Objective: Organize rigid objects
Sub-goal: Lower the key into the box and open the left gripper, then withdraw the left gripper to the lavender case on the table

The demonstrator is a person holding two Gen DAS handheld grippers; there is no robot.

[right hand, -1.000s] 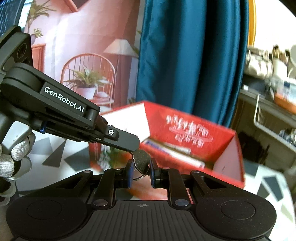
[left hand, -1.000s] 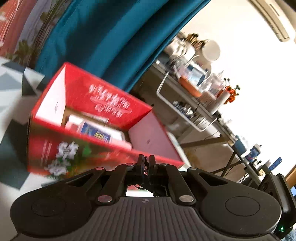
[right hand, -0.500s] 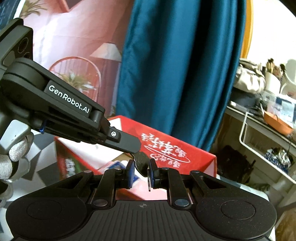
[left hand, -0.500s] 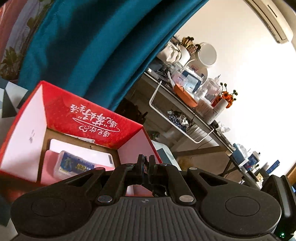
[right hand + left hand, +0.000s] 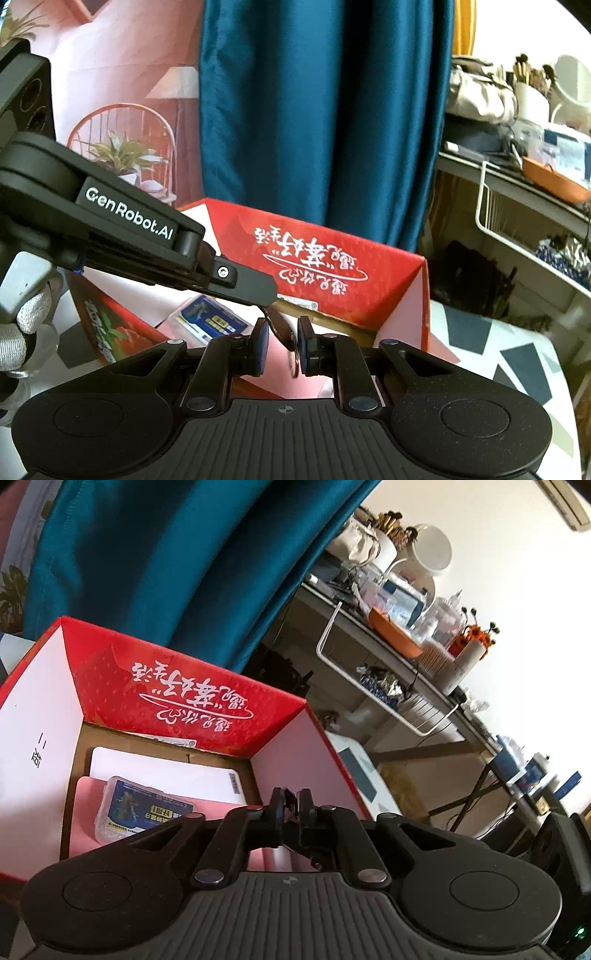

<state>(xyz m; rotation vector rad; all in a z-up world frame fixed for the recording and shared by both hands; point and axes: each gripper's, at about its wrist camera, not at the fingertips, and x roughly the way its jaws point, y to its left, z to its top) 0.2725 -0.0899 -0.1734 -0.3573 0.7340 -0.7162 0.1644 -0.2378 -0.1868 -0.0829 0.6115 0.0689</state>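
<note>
An open red box (image 5: 184,672) holds a white card (image 5: 159,775) and a clear plastic case with a blue label (image 5: 144,808). My left gripper (image 5: 291,805) hangs over the box's near right corner, pinching a small dark key; its jaws are opening slightly. In the right wrist view the left gripper (image 5: 267,301) reaches in from the left. The key (image 5: 279,325) and its ring (image 5: 293,360) dangle from its tip. They hang in the narrow gap of my right gripper (image 5: 283,343), whose nearly shut pads grip nothing. The red box (image 5: 332,251) lies just beyond.
A teal curtain (image 5: 325,110) hangs behind the box. To the right is a cluttered shelf (image 5: 406,638) with a white wire basket (image 5: 517,221) under it. The box stands on a grey-and-white patterned tabletop (image 5: 480,332). A gloved hand (image 5: 22,325) holds the left gripper.
Both grippers have moved together toward the red box, and I now look down into it. The key has stayed at the left gripper's tip, between the right pads.
</note>
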